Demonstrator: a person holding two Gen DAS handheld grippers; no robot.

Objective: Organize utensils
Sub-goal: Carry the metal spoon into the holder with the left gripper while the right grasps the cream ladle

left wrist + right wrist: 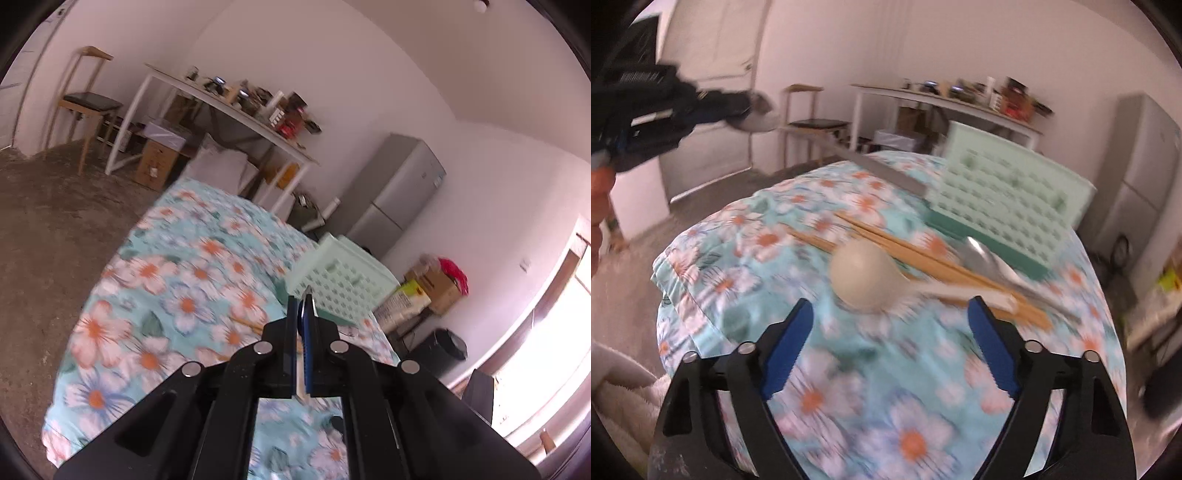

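Observation:
My left gripper (303, 301) is shut on a thin metal utensil, of which only a pointed tip (307, 291) shows between the pads. In the right wrist view that left gripper (701, 103) hangs at the upper left, and the long grey metal utensil (871, 164) slants from it down toward the mint green basket (1008, 195). My right gripper (891, 304) stands open over the floral cloth (849, 387), nothing between its fingers. Just beyond it lie a white spoon (864, 273), several wooden chopsticks (923, 254) and a metal spoon (986, 258). The basket (343, 280) sits at the cloth's far right.
A white desk (229, 107) loaded with clutter stands along the far wall, a wooden chair (88, 103) to its left. A grey fridge (399, 192) is behind the basket. Cardboard boxes (436, 284) and a black bin (448, 350) sit on the floor at the right.

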